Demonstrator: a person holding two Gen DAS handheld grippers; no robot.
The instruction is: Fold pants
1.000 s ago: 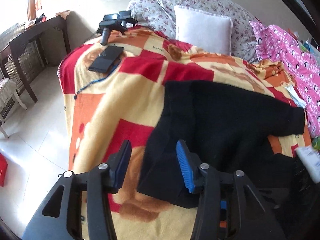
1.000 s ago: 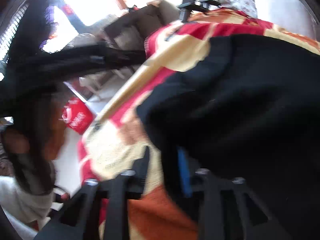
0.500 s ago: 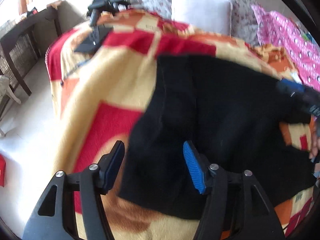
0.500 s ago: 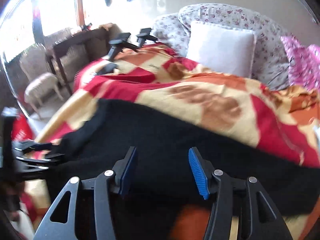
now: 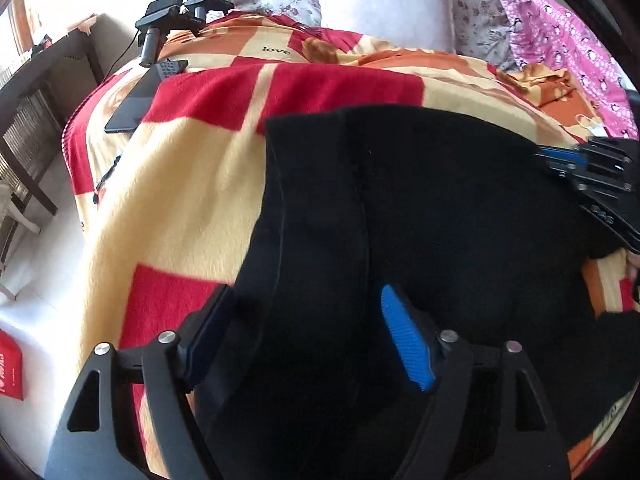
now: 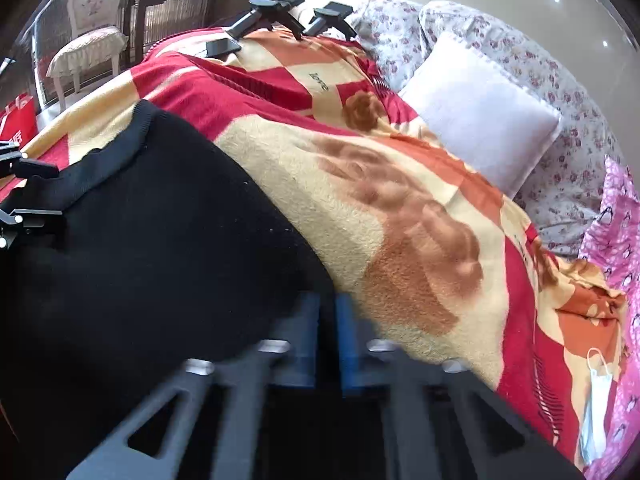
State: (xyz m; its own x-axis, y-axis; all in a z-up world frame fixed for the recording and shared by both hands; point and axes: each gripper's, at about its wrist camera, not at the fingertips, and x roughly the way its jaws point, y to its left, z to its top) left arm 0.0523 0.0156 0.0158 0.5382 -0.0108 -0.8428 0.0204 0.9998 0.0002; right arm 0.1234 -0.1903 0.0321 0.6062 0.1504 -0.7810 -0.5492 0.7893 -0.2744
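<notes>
Lying flat on the blanket (image 5: 192,200) toward the bed's near edge: black pants (image 5: 440,220), no fold visible yet. Left gripper (image 5: 308,332), jaws opening, straddles the waistband. Right gripper (image 6: 326,332), pinched together at the pants' far edge, cloth seemingly caught.

Plain black knit pants (image 5: 440,208), no pattern. Fleece blanket (image 5: 192,184) checked in red, cream and orange, with brown bear shapes. White square pillow (image 6: 480,108). Floral bedding (image 6: 560,80), small red-pink flowers on pale ground. Pink penguin-print cloth (image 5: 568,40). Left tongs (image 5: 308,332): black frame, ribbed blue pads.
</notes>
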